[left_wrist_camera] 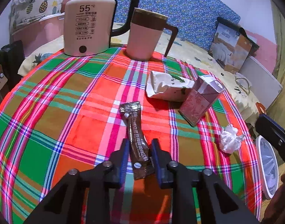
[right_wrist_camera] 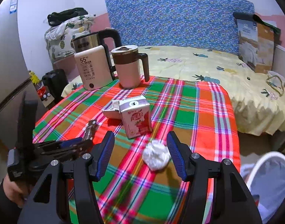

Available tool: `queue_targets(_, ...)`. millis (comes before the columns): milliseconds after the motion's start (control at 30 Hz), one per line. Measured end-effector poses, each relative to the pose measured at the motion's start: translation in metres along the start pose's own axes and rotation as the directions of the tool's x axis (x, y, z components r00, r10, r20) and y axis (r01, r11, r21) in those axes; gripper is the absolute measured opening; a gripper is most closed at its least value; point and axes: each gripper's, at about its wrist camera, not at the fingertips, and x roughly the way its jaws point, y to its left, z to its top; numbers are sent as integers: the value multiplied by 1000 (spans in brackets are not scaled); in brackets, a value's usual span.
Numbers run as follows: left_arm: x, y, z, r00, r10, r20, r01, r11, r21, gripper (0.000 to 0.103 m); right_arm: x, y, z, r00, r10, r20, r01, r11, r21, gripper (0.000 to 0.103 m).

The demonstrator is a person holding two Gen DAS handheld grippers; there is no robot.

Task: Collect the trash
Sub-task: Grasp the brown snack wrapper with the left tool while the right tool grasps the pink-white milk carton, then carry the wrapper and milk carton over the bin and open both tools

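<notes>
A brown coffee sachet (left_wrist_camera: 135, 140) lies on the plaid tablecloth (left_wrist_camera: 67, 112), its near half between the fingers of my left gripper (left_wrist_camera: 140, 149); the jaws stand a little apart from its sides. In the right wrist view the sachet (right_wrist_camera: 90, 128) shows past the left gripper (right_wrist_camera: 80, 145). A crumpled white tissue (right_wrist_camera: 156, 155) lies between the open fingers of my right gripper (right_wrist_camera: 140, 147), closer to the right finger; it also shows in the left wrist view (left_wrist_camera: 230, 140). A pink milk carton (right_wrist_camera: 136, 116) stands beside a crushed white carton (left_wrist_camera: 166, 87).
A white kettle (left_wrist_camera: 88, 26) and a pink mug (left_wrist_camera: 144, 35) stand at the table's far edge. A white bin with a liner (right_wrist_camera: 269, 184) stands on the floor off the table's right side. A bed (right_wrist_camera: 207, 71) lies behind the table.
</notes>
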Motion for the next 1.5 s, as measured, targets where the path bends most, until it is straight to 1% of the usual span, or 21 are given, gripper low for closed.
queue_targets(67, 0, 2, -1, 1000, -11, 2, 11, 1000, -8, 20, 7, 1, 4, 1000, 6, -8, -6, 1000, -16, 61)
queue_targets(100, -1, 4, -1, 1000, -21, 3, 21, 1000, -13, 14, 12, 1, 6, 1000, 6, -16, -7, 1000, -23, 62)
queue_targets(133, -1, 5, -1, 1000, -27, 3, 27, 1000, -16, 12, 16, 1, 8, 1000, 7, -23, -7, 1000, -30, 66)
queue_targets(400, -10, 15, -7, 996, -92, 13, 92, 995, -31, 10, 38, 5, 18, 998, 6, -59, -11, 995, -94, 67)
queue_targets(533, -14, 18, -9, 994, -108, 21, 108, 994, -34, 10, 50, 9, 24, 997, 8, -76, -17, 993, -117, 67)
queue_targets(600, -15, 20, -10, 993, -116, 20, 117, 992, -37, 10, 56, 11, 25, 996, -4, -93, -7, 992, -127, 67)
queue_targets(700, -15, 21, -11, 992, -126, 17, 127, 991, -44, 10, 60, 12, 26, 993, -6, -116, -8, 993, -120, 67)
queue_targets(733, -15, 22, -11, 992, -127, 17, 128, 991, -46, 10, 59, 12, 26, 992, 1, -126, -14, 994, -107, 64)
queue_targets(767, -16, 22, -11, 992, -127, 18, 127, 991, -46, 10, 57, 12, 26, 992, 6, -126, -18, 995, -98, 58)
queue_targets(1000, -24, 18, -15, 993, -116, 30, 117, 993, -20, 10, 42, 16, 24, 994, 29, -109, -37, 997, -70, 58)
queue_targets(1233, -47, 15, -21, 993, -105, 54, 106, 994, -5, 10, 2, 17, 20, 997, 68, -44, -68, 998, -5, 58)
queue_targets(1500, -77, 0, -45, 993, -108, 57, 106, 994, 23, 10, -35, 16, 4, 996, 91, 7, -91, 995, 33, 58)
